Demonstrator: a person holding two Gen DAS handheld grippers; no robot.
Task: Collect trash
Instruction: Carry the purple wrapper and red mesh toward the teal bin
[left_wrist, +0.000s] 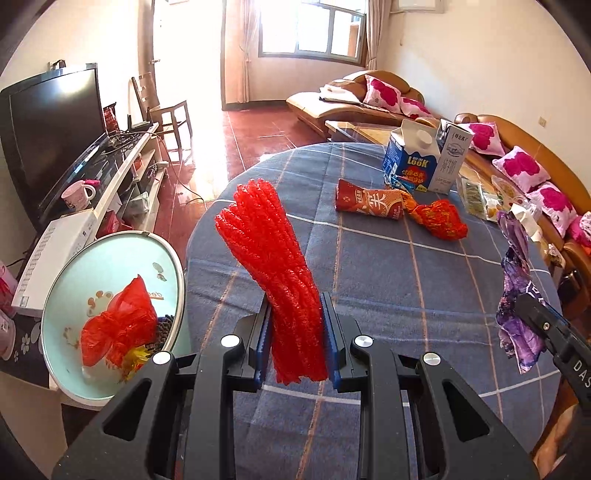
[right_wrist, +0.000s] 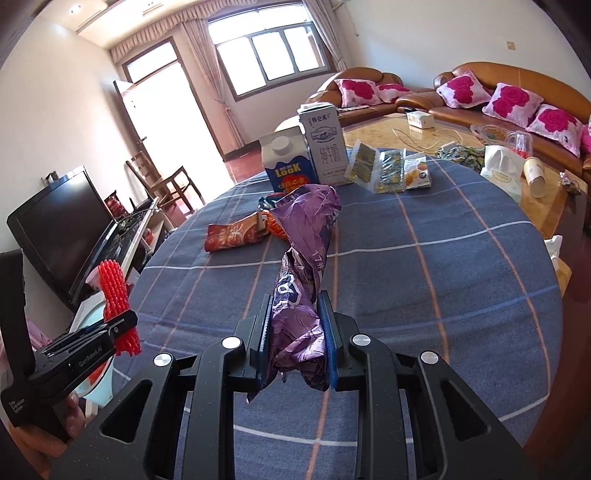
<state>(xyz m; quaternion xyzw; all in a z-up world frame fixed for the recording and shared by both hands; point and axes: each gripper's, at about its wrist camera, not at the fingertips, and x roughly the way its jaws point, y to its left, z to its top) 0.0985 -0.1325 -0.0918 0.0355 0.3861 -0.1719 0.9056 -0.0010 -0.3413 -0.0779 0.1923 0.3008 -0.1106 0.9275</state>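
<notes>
Both grippers are loaded: left gripper (left_wrist: 297, 332) is pinching the red foam net (left_wrist: 271, 258) low on its body, most of it standing up past the jaws; right gripper (right_wrist: 295, 343) is clamped on the crumpled purple wrapper (right_wrist: 303, 266), which likewise sticks up and forward. The bin (left_wrist: 110, 317), pale green, sits just off the tabletop's (left_wrist: 406, 280) left edge, tilted toward the left wrist camera, with a red plastic bag (left_wrist: 118, 325) already inside. Step in hand looks like the drop-off. Suggest: carry the left load over first since it's nearest, get the jaws fully past the rim before opening, and tip the net's tall end down into the bin so it doesn't hang on the rim or flop back onto the cloth. The net is light and springy, so open wide and give it a moment to fall free. Keep the right gripper back by the near edge until left is out, else the two crowd each other over the bin. Remaining on the far side of the tabletop: red snack bag (left_wrist: 369, 201), orange-red wrapper (left_wrist: 439, 218), blue carton (left_wrist: 410, 158), white carton (left_wrist: 452, 158)
</notes>
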